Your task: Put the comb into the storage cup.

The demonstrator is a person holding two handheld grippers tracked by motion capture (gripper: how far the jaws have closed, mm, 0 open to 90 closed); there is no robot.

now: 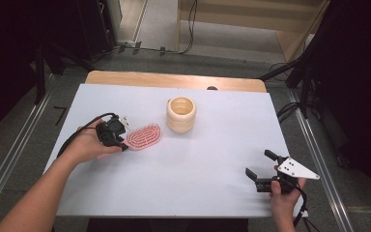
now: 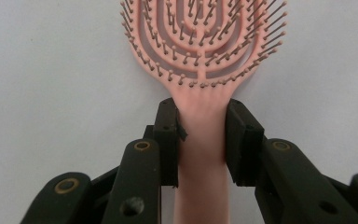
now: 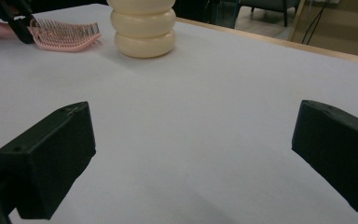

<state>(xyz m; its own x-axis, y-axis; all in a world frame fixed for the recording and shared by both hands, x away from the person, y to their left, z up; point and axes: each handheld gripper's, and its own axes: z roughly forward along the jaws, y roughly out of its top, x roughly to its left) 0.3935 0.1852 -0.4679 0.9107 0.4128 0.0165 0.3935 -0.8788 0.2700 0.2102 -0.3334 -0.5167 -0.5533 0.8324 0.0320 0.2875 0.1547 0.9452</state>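
the pink hairbrush [image 2: 200, 51] lies bristles up on the white table [image 1: 198, 159], left of the cream ribbed cup [image 1: 180, 114] and just apart from it. my left gripper [image 2: 201, 135] has its pads clamped on the brush's handle. my right gripper [image 1: 263, 169] sits well apart near the table's front right corner, jaws spread wide, nothing between them.

brush [image 1: 144, 137] lay on desk [image 1: 203, 159], left of cup [image 1: 180, 114] | left claw [image 1: 118, 137] at brush's left end | right claw [image 1: 260, 168] near desk's right front, well apart
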